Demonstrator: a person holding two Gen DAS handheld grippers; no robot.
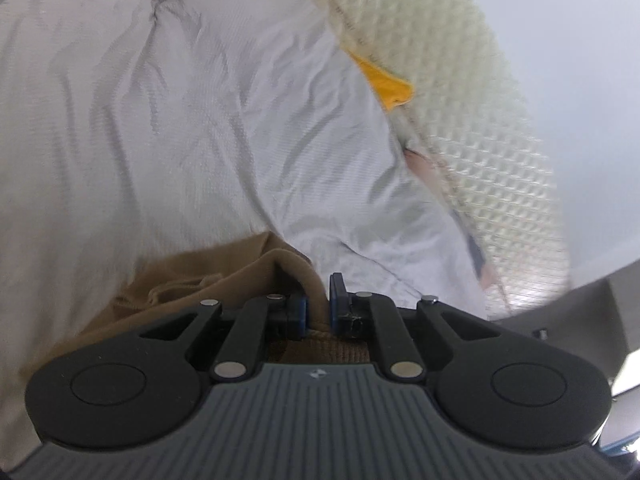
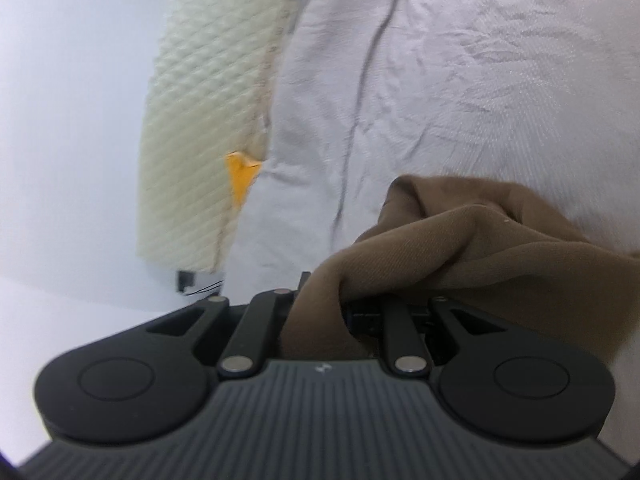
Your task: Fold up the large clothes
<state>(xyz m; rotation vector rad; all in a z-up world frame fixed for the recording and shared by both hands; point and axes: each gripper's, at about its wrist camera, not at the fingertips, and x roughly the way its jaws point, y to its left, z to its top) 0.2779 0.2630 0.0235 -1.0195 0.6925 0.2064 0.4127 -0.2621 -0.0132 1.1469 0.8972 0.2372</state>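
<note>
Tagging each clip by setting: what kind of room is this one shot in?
Most likely a bedroom, filmed over a bed: a wrinkled white bedsheet covers the surface, the quilted cream mattress edge shows beside a plain white wall, and a brown garment lies on the sheet.

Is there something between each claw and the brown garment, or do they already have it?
Nothing stands between them. The left claw is shut on the brown garment, and the right claw is shut on it as well, over the white sheet. No other object blocks either one.

A bedroom at home: a white sheet (image 1: 160, 120) covering a quilted mattress (image 1: 460, 92)
</note>
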